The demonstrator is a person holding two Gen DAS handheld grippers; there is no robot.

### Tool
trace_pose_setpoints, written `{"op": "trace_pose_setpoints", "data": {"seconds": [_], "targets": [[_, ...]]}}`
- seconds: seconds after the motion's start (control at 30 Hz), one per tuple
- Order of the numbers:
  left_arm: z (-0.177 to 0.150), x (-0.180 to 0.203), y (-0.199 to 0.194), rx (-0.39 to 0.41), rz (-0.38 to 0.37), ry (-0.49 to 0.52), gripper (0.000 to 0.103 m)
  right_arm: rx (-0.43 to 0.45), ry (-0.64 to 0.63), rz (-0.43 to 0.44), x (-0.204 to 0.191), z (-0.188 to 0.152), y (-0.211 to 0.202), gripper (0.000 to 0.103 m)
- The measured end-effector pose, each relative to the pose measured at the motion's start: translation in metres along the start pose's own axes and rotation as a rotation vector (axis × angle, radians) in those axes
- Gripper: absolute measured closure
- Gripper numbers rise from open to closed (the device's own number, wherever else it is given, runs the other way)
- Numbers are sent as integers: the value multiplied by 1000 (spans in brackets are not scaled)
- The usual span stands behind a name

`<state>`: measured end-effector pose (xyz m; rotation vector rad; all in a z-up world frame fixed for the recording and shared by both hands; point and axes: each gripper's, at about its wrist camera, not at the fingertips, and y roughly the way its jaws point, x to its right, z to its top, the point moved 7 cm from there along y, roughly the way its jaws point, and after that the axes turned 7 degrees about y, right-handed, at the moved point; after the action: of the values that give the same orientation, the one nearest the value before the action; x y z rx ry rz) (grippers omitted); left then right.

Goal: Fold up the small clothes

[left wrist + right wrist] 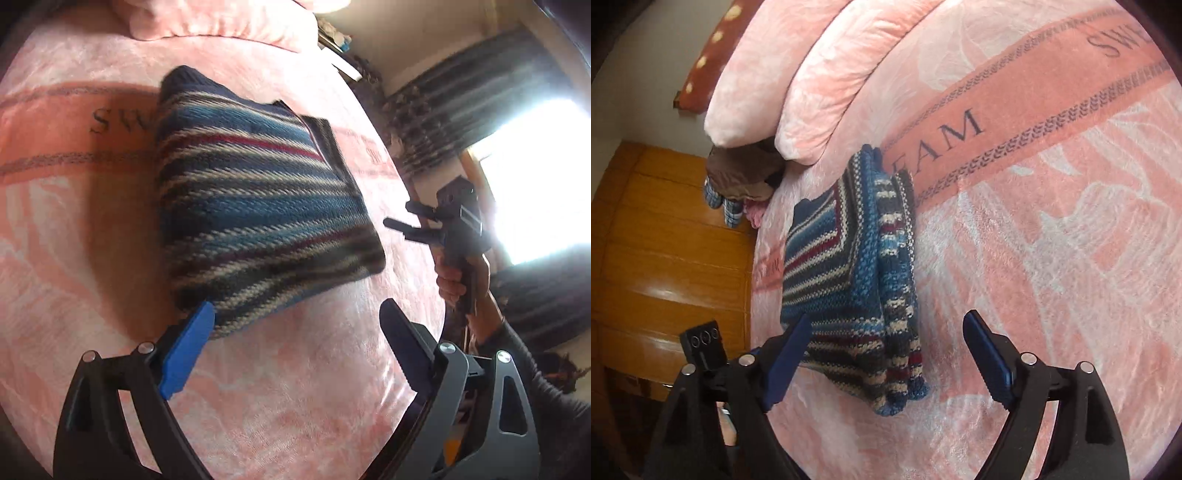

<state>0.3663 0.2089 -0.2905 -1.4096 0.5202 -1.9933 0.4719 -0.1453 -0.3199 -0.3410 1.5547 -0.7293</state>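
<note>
Sweater (255,199), one only, was seen lying folded in the middle of the left wrist frame on the pink blanket (295,387), long axis running upper left to lower right. The left gripper (295,332) was spread wide with nothing held, its blue finger (188,354) right at the sweater's lower corner, so it was judged the nearer one. The right gripper (886,350), also gaping and empty, was kept just below the sweater in its own view. Two pillows (798,85) were counted upper left there.

Daylight is blowing out the window (532,177) into white glare, while motion blur is softening the striped sweater (255,199). Fisheye distortion is bending the pink blanket (1052,221) at both frames' edges
</note>
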Motion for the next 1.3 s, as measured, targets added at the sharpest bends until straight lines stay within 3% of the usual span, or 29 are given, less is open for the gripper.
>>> {"op": "trace_pose_setpoints", "data": {"seconds": [0.13,0.23,0.37,0.47,0.57,0.9,0.93,1.0,1.07,1.3], "targets": [[9,-67,0,47,-45,-236,10,-50,85,60,11,32,25,16],[4,-81,17,25,-142,-309,10,-95,66,52,6,46,50,16],[11,-76,43,0,-204,-285,10,-156,16,22,-5,55,86,16],[19,-63,62,-30,-273,-244,11,-174,-6,41,-15,58,103,16],[31,-54,86,-69,-295,-206,11,-189,-32,47,-22,60,117,15],[36,-46,124,-169,-253,-193,15,-209,-77,71,-40,56,134,15],[37,-46,126,-178,-241,-191,22,-207,-74,67,-40,55,135,20],[40,-50,134,-188,-231,-211,33,-220,-63,63,-41,51,141,43],[40,-51,135,-195,-224,-234,43,-206,-81,55,-44,46,138,55],[39,-31,118,-185,-179,-206,51,-151,-95,53,-70,28,111,62]]}}
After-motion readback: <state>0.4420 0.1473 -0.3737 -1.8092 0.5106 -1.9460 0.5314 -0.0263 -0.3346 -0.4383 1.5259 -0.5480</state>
